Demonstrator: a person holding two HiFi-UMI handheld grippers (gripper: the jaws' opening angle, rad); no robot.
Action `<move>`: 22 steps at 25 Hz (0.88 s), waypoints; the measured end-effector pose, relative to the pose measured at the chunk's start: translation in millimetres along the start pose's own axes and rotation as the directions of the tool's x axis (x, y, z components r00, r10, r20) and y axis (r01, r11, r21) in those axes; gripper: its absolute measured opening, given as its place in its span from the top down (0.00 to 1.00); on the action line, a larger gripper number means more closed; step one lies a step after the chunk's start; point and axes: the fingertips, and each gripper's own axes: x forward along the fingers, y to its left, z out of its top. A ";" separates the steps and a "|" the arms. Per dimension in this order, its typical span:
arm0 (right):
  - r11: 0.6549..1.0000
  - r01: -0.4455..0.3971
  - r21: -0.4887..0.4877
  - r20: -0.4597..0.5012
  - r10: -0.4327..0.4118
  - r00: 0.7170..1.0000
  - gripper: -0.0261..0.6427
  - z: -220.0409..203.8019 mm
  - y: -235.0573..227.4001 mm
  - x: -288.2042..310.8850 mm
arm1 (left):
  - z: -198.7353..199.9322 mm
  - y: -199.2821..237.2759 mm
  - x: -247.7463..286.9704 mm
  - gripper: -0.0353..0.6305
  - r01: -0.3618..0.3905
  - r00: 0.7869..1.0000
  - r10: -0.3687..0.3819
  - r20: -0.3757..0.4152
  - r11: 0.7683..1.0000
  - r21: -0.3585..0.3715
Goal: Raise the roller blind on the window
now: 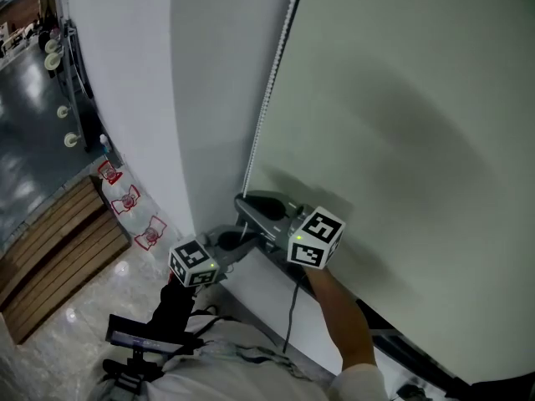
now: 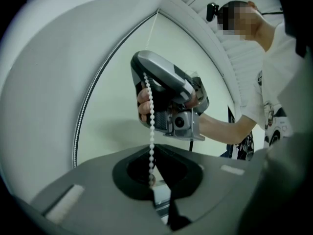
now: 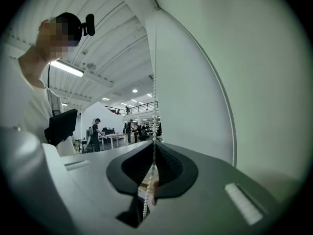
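Note:
The pale roller blind (image 1: pixel 401 140) fills the right of the head view. Its white bead chain (image 1: pixel 267 98) runs down the blind's left edge into both grippers. My right gripper (image 1: pixel 242 200) is the upper one, pointing level at the blind's edge and shut on the chain (image 3: pixel 155 82), which passes between its jaws. Just below it, my left gripper (image 1: pixel 244 241) is also shut on the chain (image 2: pixel 150 126), which comes down taut from the right gripper (image 2: pixel 145 72). The loop's other strand (image 2: pixel 93 92) hangs free along the blind (image 2: pixel 122 116).
A white wall (image 1: pixel 125 73) stands left of the blind. Far below are a stone floor, wooden decking (image 1: pixel 58 232) and red-and-white marks (image 1: pixel 125 199). A white ledge (image 1: pixel 267 286) runs under the grippers. In the right gripper view, a hall with desks and people (image 3: pixel 98 131) lies behind.

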 end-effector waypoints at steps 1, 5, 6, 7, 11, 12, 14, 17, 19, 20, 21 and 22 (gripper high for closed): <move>1.000 0.004 -0.004 -0.015 -0.004 1.000 0.94 -5.8 0.2 0.4 | -0.2 0.4 0.0 0.95 -0.001 1.000 0.001 0.000 1.000 0.000; 0.999 0.002 0.038 -0.005 -0.002 1.000 0.94 -14.4 -0.3 -2.7 | 0.1 1.8 -1.2 0.95 0.000 1.000 0.000 0.004 1.000 0.004; 0.999 -0.001 0.050 0.010 0.000 1.000 0.94 -13.0 -0.1 -4.6 | 0.4 1.5 -1.3 0.95 0.001 1.000 -0.001 0.005 1.000 0.006; 0.999 -0.005 0.054 0.025 0.004 1.000 0.94 -11.0 0.6 -6.6 | 0.8 1.0 -1.3 0.95 0.002 1.000 -0.002 0.006 1.000 0.007; 1.000 -0.012 -0.002 0.018 0.012 1.000 0.87 -8.8 4.5 -8.5 | 3.2 -0.7 0.1 0.95 0.008 1.000 -0.008 0.010 1.000 0.011; 1.000 -0.014 -0.001 0.020 0.014 1.000 0.81 -7.2 4.7 -8.2 | 3.4 -0.9 0.6 0.95 0.009 1.000 -0.009 0.009 1.000 0.011; 1.000 -0.014 0.009 0.045 0.013 0.999 0.77 2.4 3.2 -9.0 | 3.4 -1.6 1.4 0.95 0.012 1.000 -0.012 0.009 1.000 0.012; 1.000 -0.019 0.008 0.094 0.018 0.995 0.77 26.2 -0.7 -10.0 | 1.5 -2.1 1.4 0.95 0.014 1.000 -0.015 0.011 1.000 0.012; 1.000 -0.026 0.003 0.127 0.025 0.992 0.76 47.5 -4.4 -10.6 | 1.3 -2.2 1.6 0.95 0.014 1.000 -0.014 0.011 1.000 0.012; 1.000 -0.031 -0.003 0.145 0.031 0.989 0.76 59.5 -5.8 -11.0 | 1.7 -2.0 1.9 0.95 0.014 1.000 -0.014 0.010 1.000 0.012; 0.999 -0.037 -0.010 0.162 0.038 0.986 0.76 71.8 -6.6 -11.2 | 2.1 -1.8 2.0 0.95 0.013 1.000 -0.013 0.009 1.000 0.013; 0.999 -0.044 -0.019 0.177 0.047 0.983 0.76 83.8 -6.5 -11.0 | 2.3 -1.4 2.1 0.95 0.013 1.000 -0.013 0.008 1.000 0.014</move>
